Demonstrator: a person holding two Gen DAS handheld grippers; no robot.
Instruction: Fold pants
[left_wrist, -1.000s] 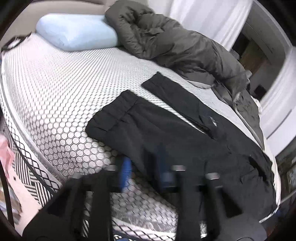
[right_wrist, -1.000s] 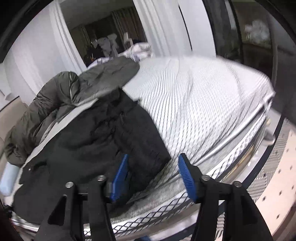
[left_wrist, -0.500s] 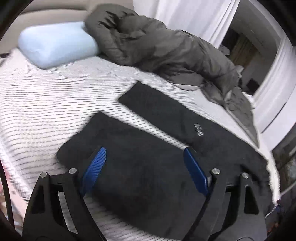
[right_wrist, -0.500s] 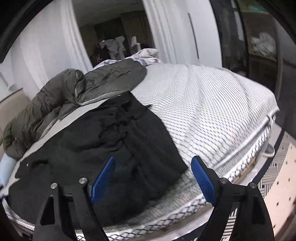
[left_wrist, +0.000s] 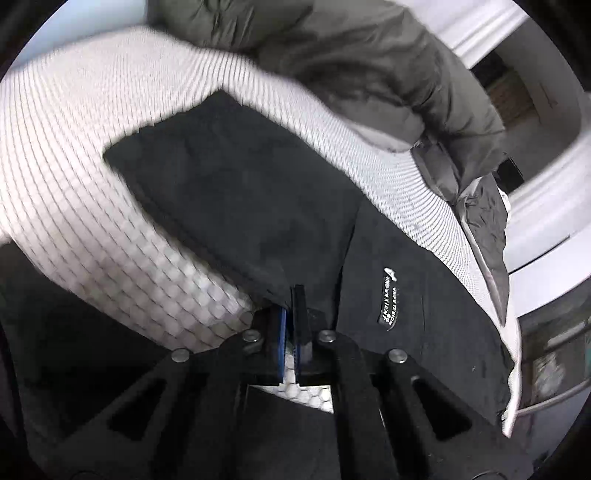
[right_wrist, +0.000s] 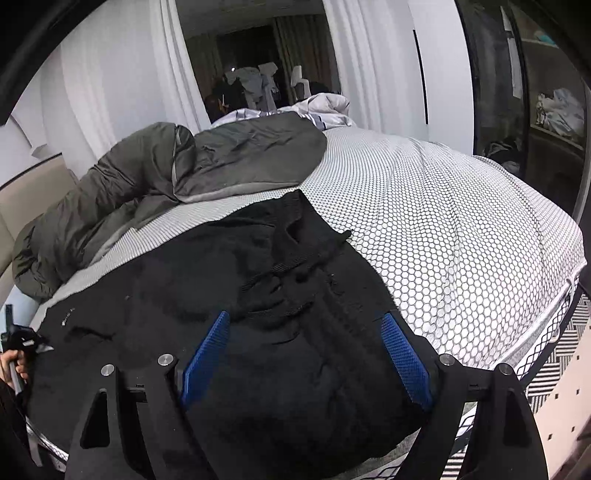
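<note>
Pants (right_wrist: 236, 332) spread on bed (right_wrist: 461, 229). Left gripper (left_wrist: 291, 295) pinched narrow on near leg edge. Right gripper (right_wrist: 306, 354) wide over waistband, holding nothing. Risk: thin bite slips when lifted; one-sided lift bunches fabric.

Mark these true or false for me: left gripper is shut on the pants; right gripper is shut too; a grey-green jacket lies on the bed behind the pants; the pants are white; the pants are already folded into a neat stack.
1. The left gripper is shut on the black pants. True; it pinches their near edge.
2. The right gripper is shut. False; its jaws stand wide apart over the pants' waist end.
3. A grey-green jacket lies on the bed behind the pants. True.
4. The pants are white. False; black.
5. The pants are folded into a stack. False; spread out.
</note>
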